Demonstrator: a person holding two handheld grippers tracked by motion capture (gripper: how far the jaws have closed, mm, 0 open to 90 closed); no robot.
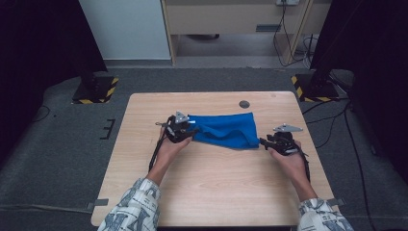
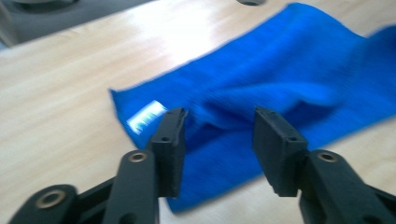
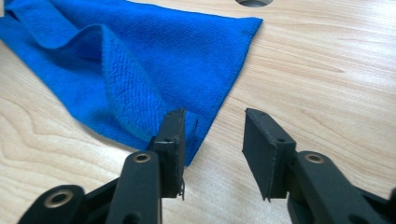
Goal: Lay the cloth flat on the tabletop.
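Both claws open, nothing gripped — left claw (image 2: 218, 122) and right claw (image 3: 212, 122) bracket opposite ends of blue cloth (image 1: 226, 129) on tabletop (image 1: 216, 187), prob. to fold it.

Bare bench (image 1: 216, 183) lies open on every side of the cloth (image 1: 226, 129), with a small round hole (image 1: 244, 104) just behind the cloth.

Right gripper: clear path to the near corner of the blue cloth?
Probably yes. The right gripper has its jaws apart just in front of the blue cloth, whose corner lies flat on the bare table beside one jaw, with nothing between. The left gripper is at the far end.
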